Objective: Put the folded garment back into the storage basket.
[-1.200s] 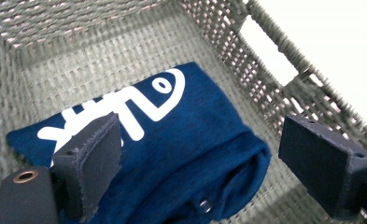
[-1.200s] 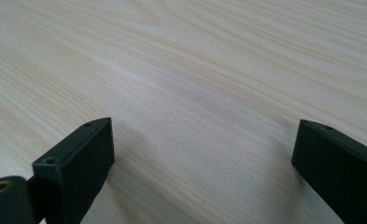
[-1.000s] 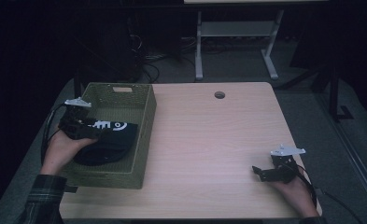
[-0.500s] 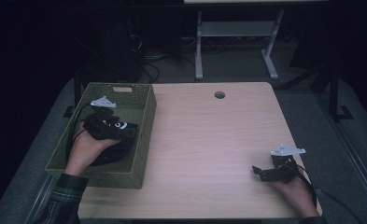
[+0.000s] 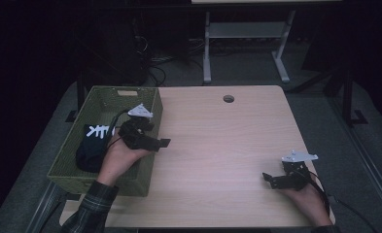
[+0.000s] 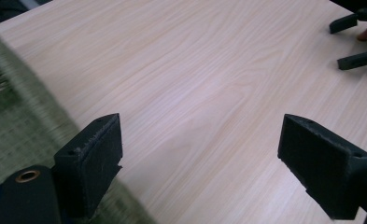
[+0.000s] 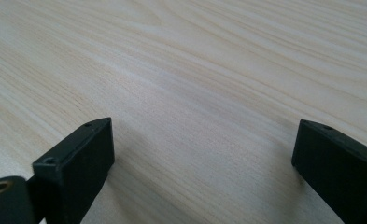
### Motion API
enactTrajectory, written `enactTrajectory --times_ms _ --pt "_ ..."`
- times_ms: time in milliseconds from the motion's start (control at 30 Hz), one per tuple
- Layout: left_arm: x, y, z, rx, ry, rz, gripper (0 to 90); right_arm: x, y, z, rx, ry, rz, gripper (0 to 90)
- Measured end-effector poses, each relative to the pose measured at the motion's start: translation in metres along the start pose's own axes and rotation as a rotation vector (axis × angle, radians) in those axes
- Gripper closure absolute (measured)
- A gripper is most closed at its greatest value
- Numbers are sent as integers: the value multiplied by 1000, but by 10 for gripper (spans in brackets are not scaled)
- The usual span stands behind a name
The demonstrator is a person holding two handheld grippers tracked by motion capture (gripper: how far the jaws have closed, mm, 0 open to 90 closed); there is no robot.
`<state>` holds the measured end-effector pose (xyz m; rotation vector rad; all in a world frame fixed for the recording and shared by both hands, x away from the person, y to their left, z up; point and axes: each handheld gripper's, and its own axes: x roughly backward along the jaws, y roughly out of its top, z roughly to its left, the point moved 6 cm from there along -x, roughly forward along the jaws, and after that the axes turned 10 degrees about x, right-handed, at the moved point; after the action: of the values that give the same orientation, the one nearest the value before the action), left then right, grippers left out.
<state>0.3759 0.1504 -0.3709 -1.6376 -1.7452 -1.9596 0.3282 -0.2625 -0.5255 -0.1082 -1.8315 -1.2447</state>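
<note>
- The left gripper (image 5: pixel 163 142) hangs over the right wall of the green woven basket (image 5: pixel 148 171), and its jaws point right, out over the bare wood of the table (image 5: pixel 217 145).
- In the left gripper view its jaws stand wide apart with nothing between them; the pale tabletop lies under them and a blurred strip of the basket's rim runs along the left edge.
- The left hand (image 5: pixel 118 158) grips the tool from behind, and a plaid sleeve (image 5: pixel 89 211) comes in from the near edge.
- A dark folded cloth (image 5: pixel 92 145) with a white fishbone print lies inside the basket, on its floor near the left wall, just left of the left hand. It is apart from the jaws.
- The basket sits at the left end of the table, and its near left corner reaches the table's edge.
- The right gripper (image 5: pixel 269 178) rests low at the near right corner of the table, held by the right hand (image 5: pixel 307 199), jaws pointing left.
- In the right gripper view those jaws are also spread wide and hold nothing, with plain wood grain beneath them.
- The two grippers are well apart; the right one's jaw tips show far off at the upper right of the left gripper view.
- A small round hole (image 5: pixel 228 99) sits in the table near its far edge.
</note>
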Motion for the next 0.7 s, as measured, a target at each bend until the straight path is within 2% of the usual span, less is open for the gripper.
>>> enactTrajectory --times_ms 33,200,333,567,700 --pt "0 0 0 0 0 0 136 0 0 0 0 0 0 52" --pt "-21 1 -26 -42 -52 -12 136 0 0 0 -1 0 0 52" --pt "-35 -2 -42 -73 -69 -11 136 0 0 0 -1 0 0 52" --pt "-61 -17 -63 -91 -104 -16 136 0 0 0 -1 0 0 52" --pt "-75 -27 -72 -128 -119 6 136 0 0 0 -1 0 0 52"
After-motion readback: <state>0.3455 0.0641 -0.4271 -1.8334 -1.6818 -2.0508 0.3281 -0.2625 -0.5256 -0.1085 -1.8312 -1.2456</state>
